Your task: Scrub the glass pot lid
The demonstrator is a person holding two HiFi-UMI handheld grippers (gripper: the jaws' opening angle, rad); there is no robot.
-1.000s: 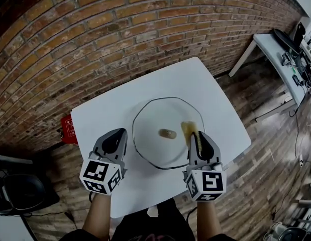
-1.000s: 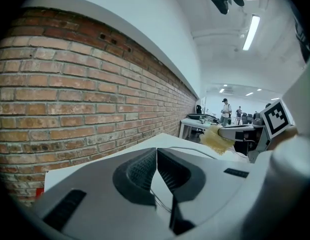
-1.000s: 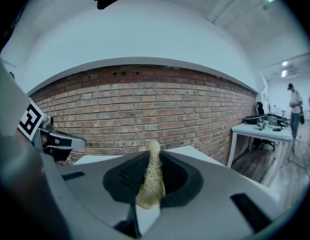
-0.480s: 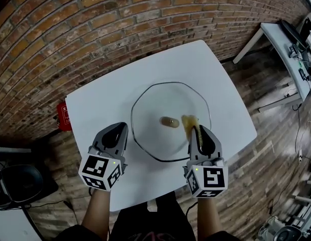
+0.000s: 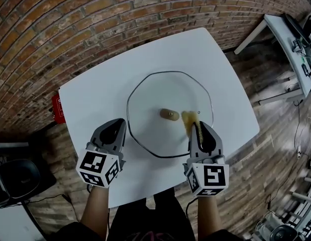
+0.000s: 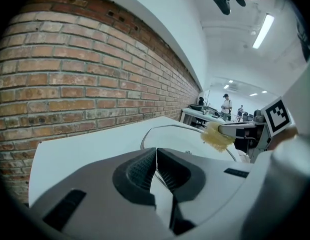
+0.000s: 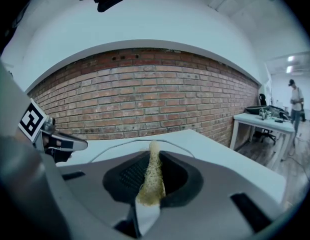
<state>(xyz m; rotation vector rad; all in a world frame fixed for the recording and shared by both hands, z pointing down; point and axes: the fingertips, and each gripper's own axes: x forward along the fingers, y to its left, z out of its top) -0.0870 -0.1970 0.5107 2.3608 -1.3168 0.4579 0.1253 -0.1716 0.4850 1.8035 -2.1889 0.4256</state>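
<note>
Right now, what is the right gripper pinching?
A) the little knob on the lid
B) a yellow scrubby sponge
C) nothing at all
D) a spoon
B: the right gripper has its jaws closed on a thin yellow sponge, whose end pokes out in front of the jaws over the glass lid.

Brick wall [image 5: 95,24], white table [image 5: 95,104], plank floor [image 5: 266,149].
Wall runs behind the table, dark boards all round; red box [image 5: 56,109] at the wall's foot, cluttered white desk [image 5: 291,39] off right, strip lights [image 6: 264,30] glowing overhead.
</note>
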